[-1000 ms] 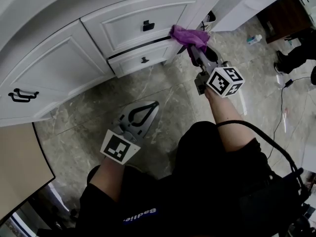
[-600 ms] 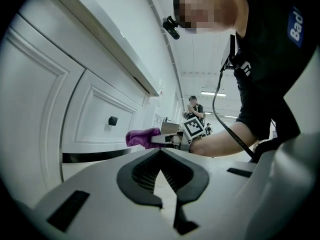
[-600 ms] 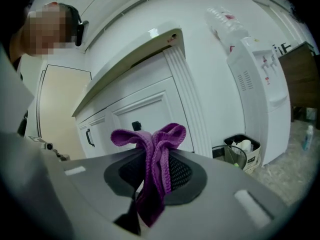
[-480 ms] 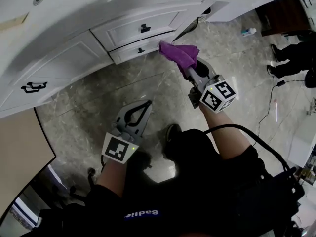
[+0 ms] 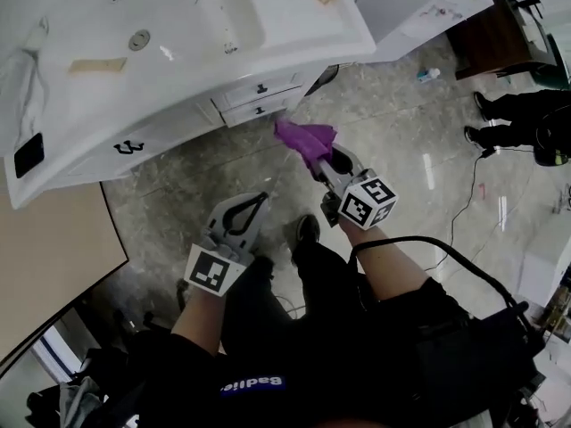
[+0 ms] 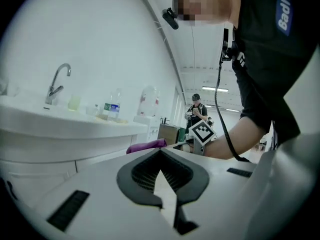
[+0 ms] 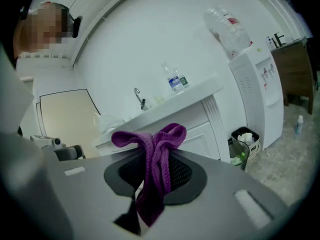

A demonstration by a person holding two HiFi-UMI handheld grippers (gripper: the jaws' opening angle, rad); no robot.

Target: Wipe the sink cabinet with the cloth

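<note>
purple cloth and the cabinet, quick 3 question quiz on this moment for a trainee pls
1. True or false: the cloth is pressed against the cabinet.
2. Where is the cloth? A on the counter, B clamped in the right gripper, C lying on the floor.
3. Fill in: the left gripper has its jaws together and holds ____.

Key
1. False: it hangs clear of the cabinet.
2. B
3. nothing
</note>
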